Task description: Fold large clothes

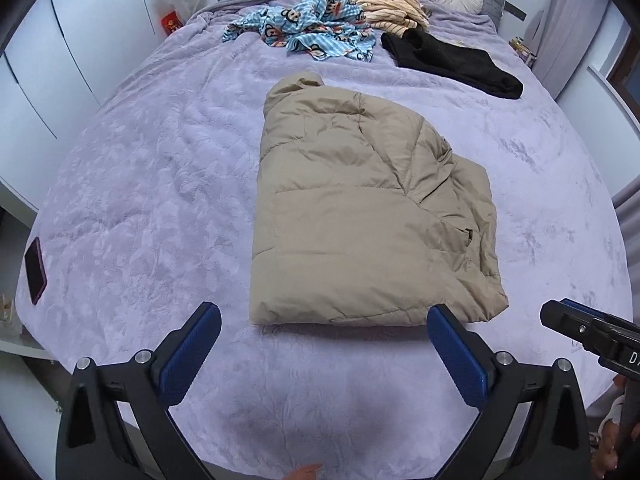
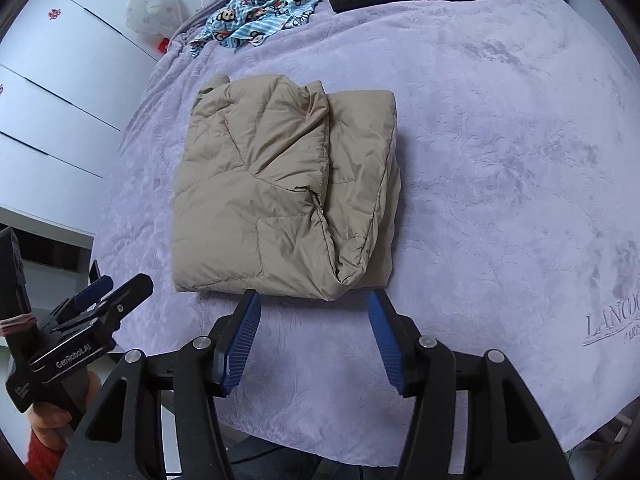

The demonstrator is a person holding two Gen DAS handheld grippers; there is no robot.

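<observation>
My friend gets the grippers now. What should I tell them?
Left gripper: open, empty, above the bed.
Right gripper: open, empty, near the jacket's front edge.
Done: the tan jacket lies folded in a bundle mid-bed.
Left: the monkey-print cloth, striped garment and black garment lie unfolded near the headboard.
A phone lies at the bed's left edge.

Beige puffer jacket (image 1: 360,216) lies folded, apparently flat, mid-bed.
</observation>
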